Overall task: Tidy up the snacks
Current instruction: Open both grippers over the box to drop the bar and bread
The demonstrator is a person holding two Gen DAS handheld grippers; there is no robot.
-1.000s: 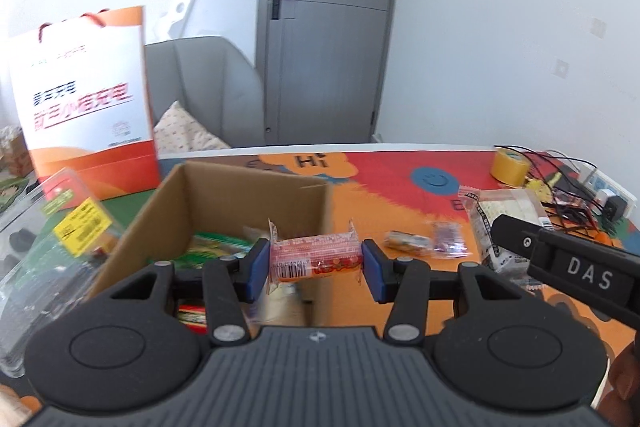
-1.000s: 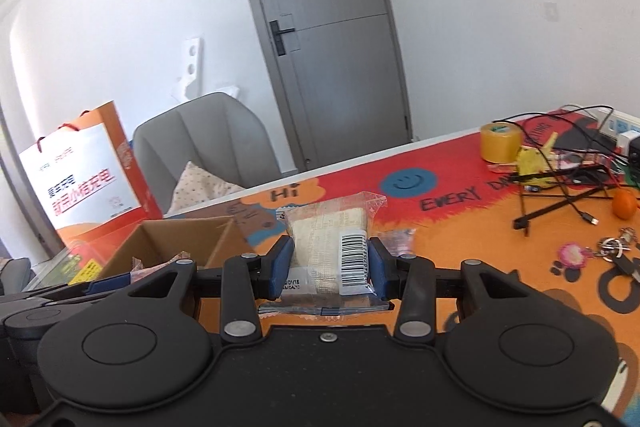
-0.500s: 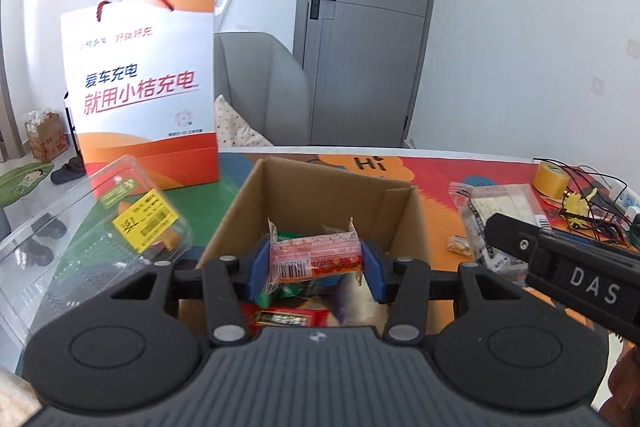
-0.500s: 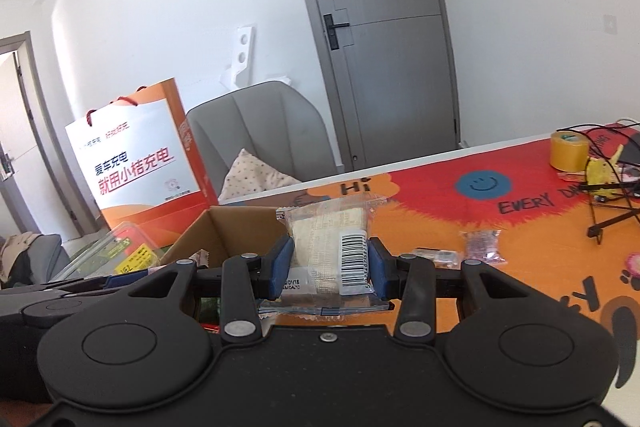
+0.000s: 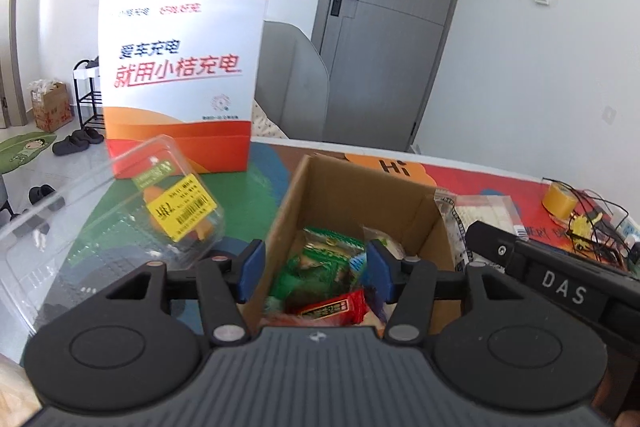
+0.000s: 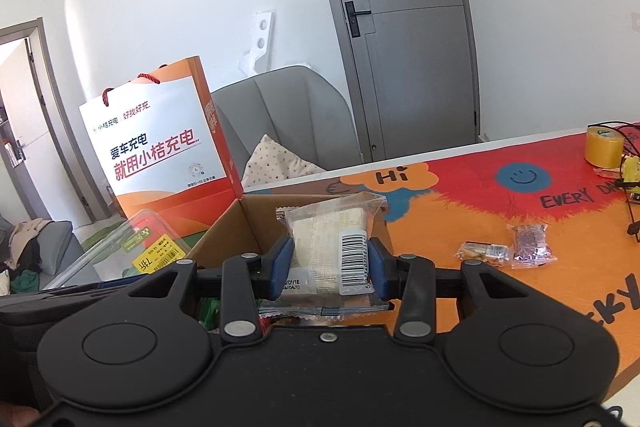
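I've got the left hand-held gripper (image 5: 314, 269) hanging over the cardboard box (image 5: 340, 195), jaws apart, nothing between them. Below sit the snacks already in the box (image 5: 324, 279): green wrappers, a red one nearest me.

On the other side, the right hand-held gripper (image 6: 329, 267) is clamped on a clear-wrapped cracker pack (image 6: 330, 247), barcode facing me, and it hovers at the box's near right edge, not yet over the opening as far as I can judge.

Two small packets (image 6: 506, 247) lie loose on the orange tabletop (image 6: 460, 227), well apart from the box.

Here's my worry: the pack is wide and floppy, and the jaws pinch only its middle. If I release too early, it could catch the box wall and slide out onto the tabletop. The two tools are also close together, so my left one may block the drop. And the clear plastic clamshell (image 5: 120, 211) sits just beside the box; a careless swing left could knock it.
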